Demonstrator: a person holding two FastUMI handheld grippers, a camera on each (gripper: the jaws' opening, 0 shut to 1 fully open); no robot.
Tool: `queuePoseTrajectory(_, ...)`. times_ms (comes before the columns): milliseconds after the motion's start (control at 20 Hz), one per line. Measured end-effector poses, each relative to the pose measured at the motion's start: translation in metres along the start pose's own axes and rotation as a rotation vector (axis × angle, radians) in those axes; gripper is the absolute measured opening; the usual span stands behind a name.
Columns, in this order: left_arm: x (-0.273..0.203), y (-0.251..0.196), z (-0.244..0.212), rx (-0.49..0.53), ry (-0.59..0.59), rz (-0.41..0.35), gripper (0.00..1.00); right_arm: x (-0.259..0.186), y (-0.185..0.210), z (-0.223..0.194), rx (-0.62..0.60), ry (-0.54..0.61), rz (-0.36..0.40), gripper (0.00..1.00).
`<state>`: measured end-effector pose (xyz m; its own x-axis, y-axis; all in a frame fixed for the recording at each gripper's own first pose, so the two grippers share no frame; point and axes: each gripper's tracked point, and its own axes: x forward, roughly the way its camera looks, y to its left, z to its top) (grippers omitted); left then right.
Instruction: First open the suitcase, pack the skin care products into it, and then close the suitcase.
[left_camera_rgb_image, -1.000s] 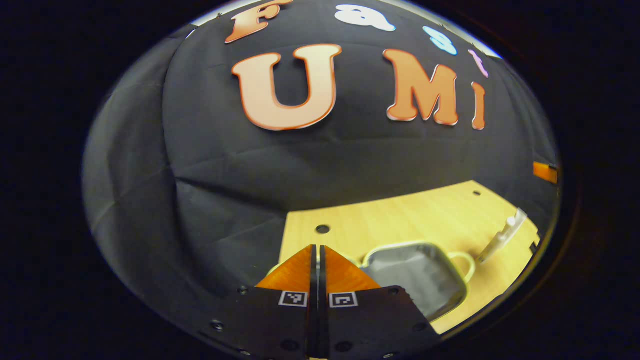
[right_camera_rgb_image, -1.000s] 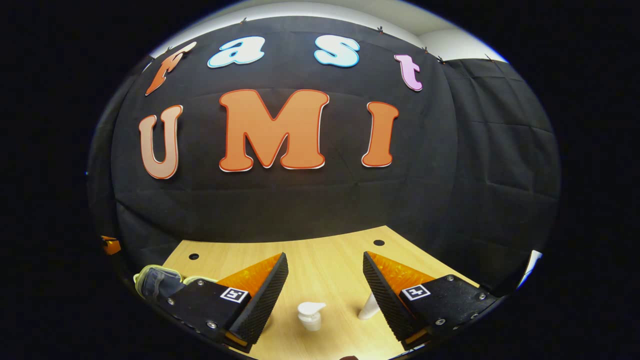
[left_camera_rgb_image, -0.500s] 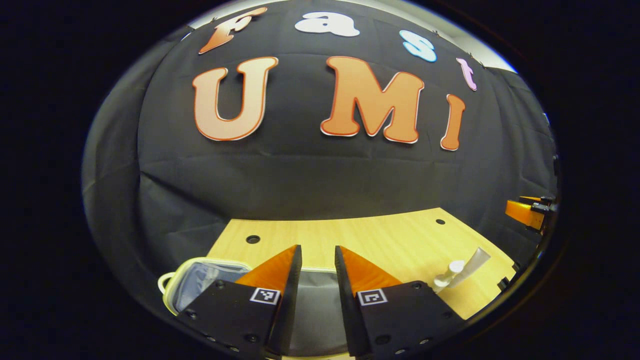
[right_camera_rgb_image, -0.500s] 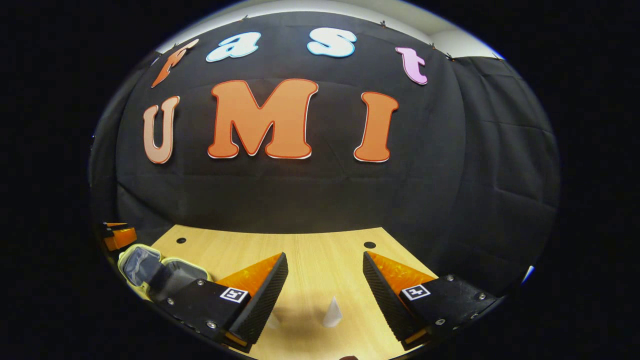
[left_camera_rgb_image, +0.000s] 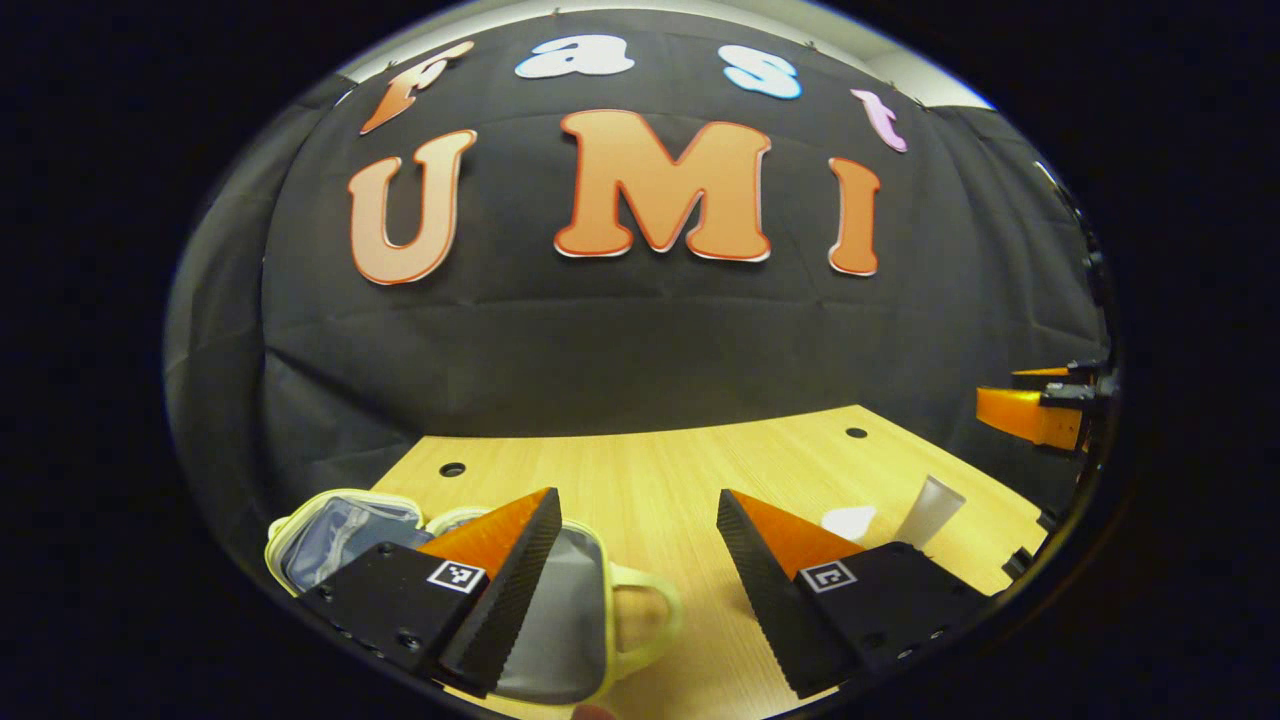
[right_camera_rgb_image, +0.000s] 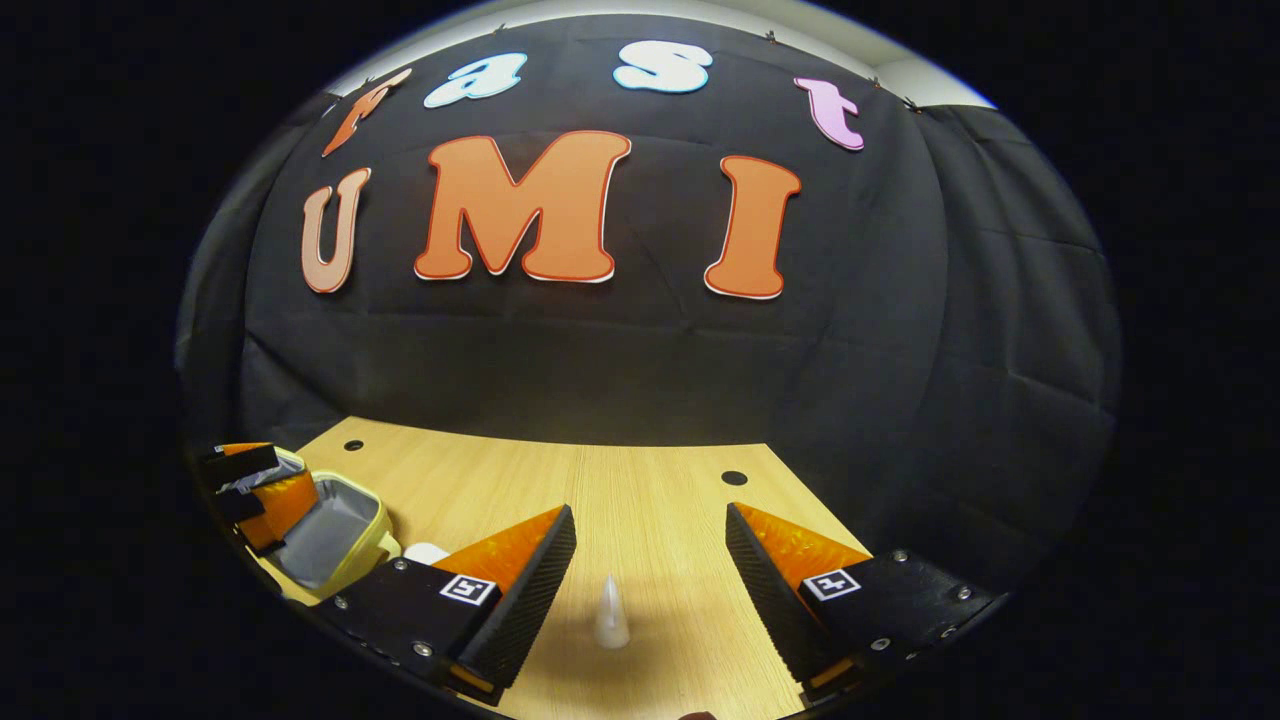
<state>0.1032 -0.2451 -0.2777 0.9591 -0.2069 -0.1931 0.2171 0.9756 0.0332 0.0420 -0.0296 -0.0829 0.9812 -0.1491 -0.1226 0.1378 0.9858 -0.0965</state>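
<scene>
Both the left tool and right tool gape wide, holding nothing.

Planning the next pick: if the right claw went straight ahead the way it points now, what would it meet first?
Probably the small white tube, standing on the table between the open right claw fingers. Depth is unclear, so it might pass above it toward the booth wall.

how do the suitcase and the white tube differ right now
The suitcase lies open and flat on the table, grey lining up; the white tube stands upright and closed. The suitcase is wide, yellow-green-rimmed with a loop handle; the tube is slim, plain and tapering. The suitcase sits under the left gripper; the tube stands between the right gripper fingers, untouched. Both rest on the table.
</scene>
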Motion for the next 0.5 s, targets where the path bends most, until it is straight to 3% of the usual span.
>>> queuePoseTrajectory(200, -0.004, -0.019, -0.022, 0.077, 0.016, -0.048, 0.98, 0.010, -0.010, -0.025, 0.001, 0.011, -0.011, 0.96)
queuePoseTrajectory(500, -0.005, -0.051, -0.060, 0.097, 0.085, -0.133, 0.99, 0.020, -0.016, -0.058, -0.017, 0.053, -0.007, 0.96)
